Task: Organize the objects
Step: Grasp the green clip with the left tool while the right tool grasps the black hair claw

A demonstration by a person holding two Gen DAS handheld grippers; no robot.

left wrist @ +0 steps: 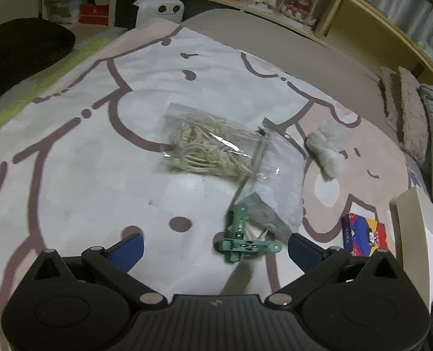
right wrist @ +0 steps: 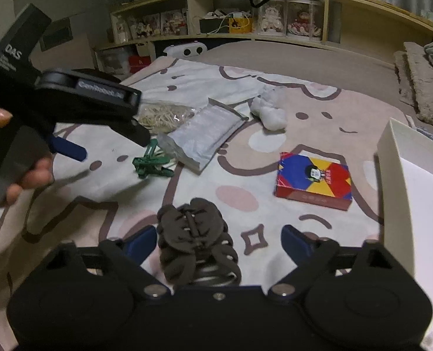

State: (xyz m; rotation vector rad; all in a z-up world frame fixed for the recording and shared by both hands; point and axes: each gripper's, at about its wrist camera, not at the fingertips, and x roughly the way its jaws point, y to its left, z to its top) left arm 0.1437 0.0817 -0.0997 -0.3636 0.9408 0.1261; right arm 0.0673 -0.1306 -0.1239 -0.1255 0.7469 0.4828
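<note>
1. Two sets of tongs hang over a bed covered with a white and pink cartoon-print blanket (right wrist: 216, 93); places below are given from the red, blue and yellow card box (right wrist: 313, 180) lying on that blanket.
2. Far left of the box in the right wrist view, a person's hand (right wrist: 26, 175) holds the left tongs (left wrist: 215, 248), seen from the side there.
3. In the left wrist view the left tongs stand wide open above the blanket, their blue pads (left wrist: 128, 248) gripping nothing; the green plastic clothes pegs (left wrist: 242, 238) lie between the pads without touching them.
4. Left of the box and farther back lie those green pegs (right wrist: 150, 166), a clear bag of pale wooden sticks (right wrist: 163, 117) and a flat translucent white packet (right wrist: 207, 134), the packet's near end just beside the pegs.
5. Nearer than the box and to its left, a dark brown plastic claw hair clip (right wrist: 193, 242) sits between the blue pads of the right tongs (right wrist: 219, 245), which are open; whether a pad touches it is unclear.
6. Behind the box lies a crumpled white bundle (right wrist: 270, 111).
7. Right of the box stands a cream open box wall (right wrist: 392, 169).
</note>
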